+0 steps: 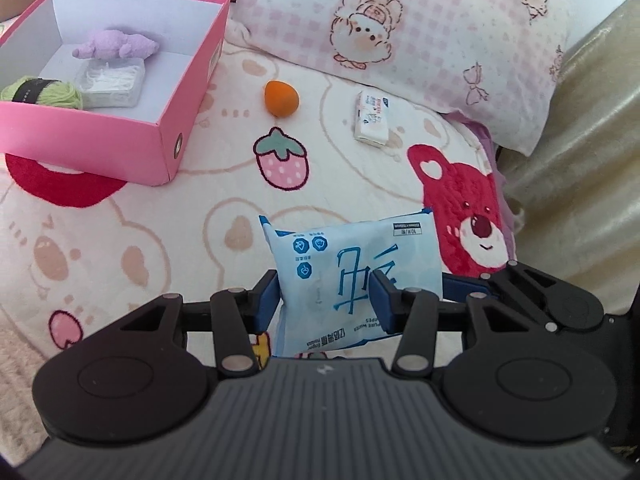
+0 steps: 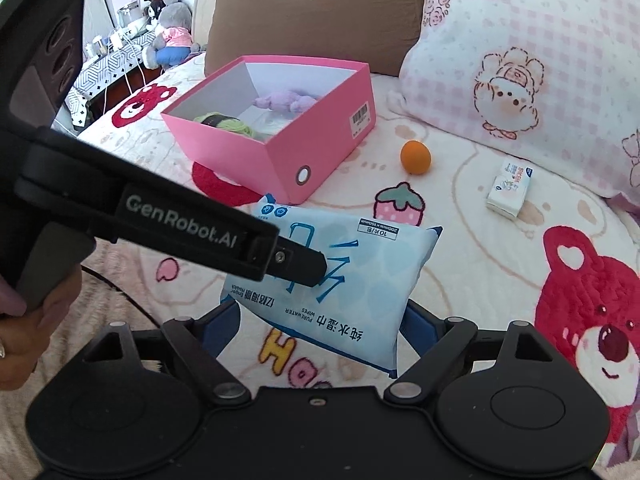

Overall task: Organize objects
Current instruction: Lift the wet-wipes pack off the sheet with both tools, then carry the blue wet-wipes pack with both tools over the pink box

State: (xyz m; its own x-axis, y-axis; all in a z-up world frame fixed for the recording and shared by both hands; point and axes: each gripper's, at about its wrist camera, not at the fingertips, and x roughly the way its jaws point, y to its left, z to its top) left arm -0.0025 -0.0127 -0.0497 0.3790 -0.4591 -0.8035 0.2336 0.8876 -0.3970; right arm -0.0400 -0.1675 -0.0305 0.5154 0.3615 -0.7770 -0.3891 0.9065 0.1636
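A light blue pack of wet wipes [image 1: 352, 272] is held above the bed blanket. My left gripper [image 1: 326, 300] is shut on it, its blue pads pressed on both sides. In the right wrist view the same pack [image 2: 340, 280] sits between my right gripper's [image 2: 320, 320] spread fingers, which flank it without clearly pressing. The left gripper's body [image 2: 160, 220] crosses that view from the left. A pink box [image 1: 168, 120] at the far left holds a purple plush [image 1: 116, 44], green yarn [image 1: 44, 90] and a clear case [image 1: 112, 80].
An orange egg-shaped sponge [image 1: 281, 98] and a small white tissue pack [image 1: 372, 118] lie on the cartoon-print blanket [image 1: 120, 240] beyond the wipes. A pink checked pillow [image 1: 420, 32] lies at the back. A brown cushion [image 2: 312, 20] stands behind the box.
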